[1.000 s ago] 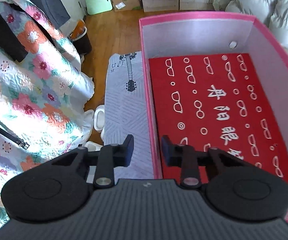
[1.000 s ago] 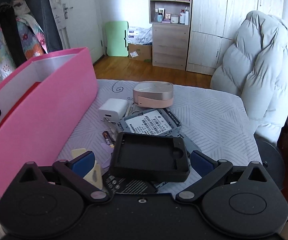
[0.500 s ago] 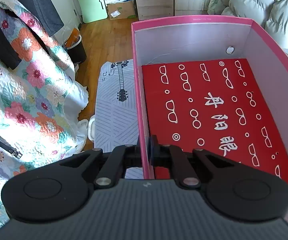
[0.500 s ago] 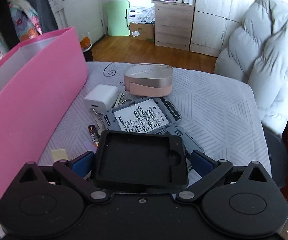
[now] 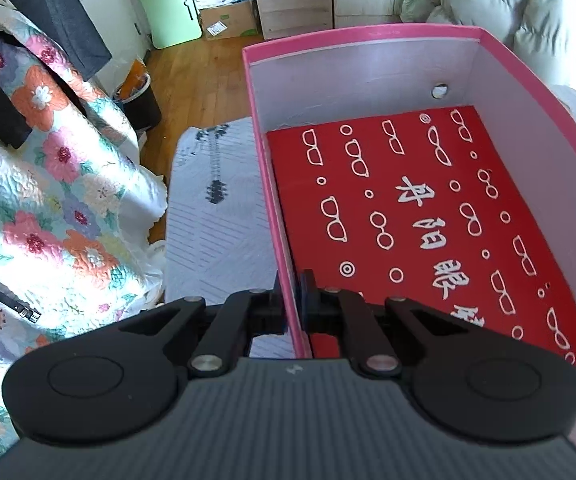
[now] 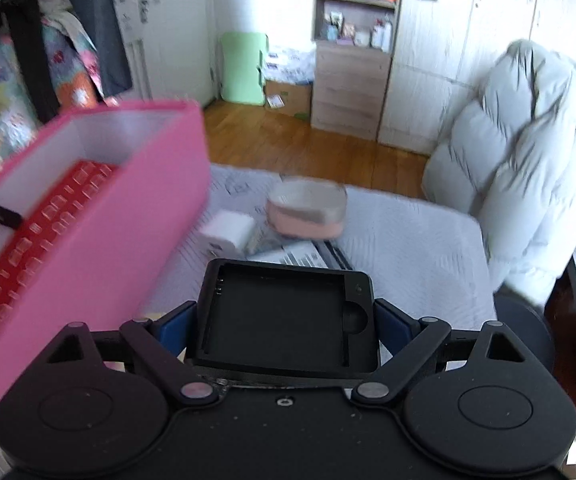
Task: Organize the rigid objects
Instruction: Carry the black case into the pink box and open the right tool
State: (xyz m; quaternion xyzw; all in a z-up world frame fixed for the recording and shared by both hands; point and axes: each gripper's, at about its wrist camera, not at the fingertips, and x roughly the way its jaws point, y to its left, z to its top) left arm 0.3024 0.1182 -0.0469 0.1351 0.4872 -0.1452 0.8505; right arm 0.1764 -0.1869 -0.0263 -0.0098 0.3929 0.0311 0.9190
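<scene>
In the left wrist view my left gripper (image 5: 291, 280) is shut on the left wall of a pink box (image 5: 368, 36), one finger outside and one inside. The box is open on top, and a red card with white glasses drawings (image 5: 428, 220) covers its floor. In the right wrist view my right gripper (image 6: 286, 320) is shut on a black rectangular case (image 6: 276, 304), its blue pads pressing both short sides. The case hangs above the grey cover, right of the pink box (image 6: 108, 220). This view is blurred by motion.
On the grey cover (image 6: 408, 240) lie a pink and silver case (image 6: 308, 212), a white charger (image 6: 228, 232) and a labelled grey device (image 6: 300, 254). A white puffy jacket (image 6: 520, 160) hangs on the right. A floral quilt (image 5: 48, 200) lies left of the box.
My left gripper closed from open onto the box's left wall. My right gripper closed on the black case and lifted it off the pile of things on the cover.
</scene>
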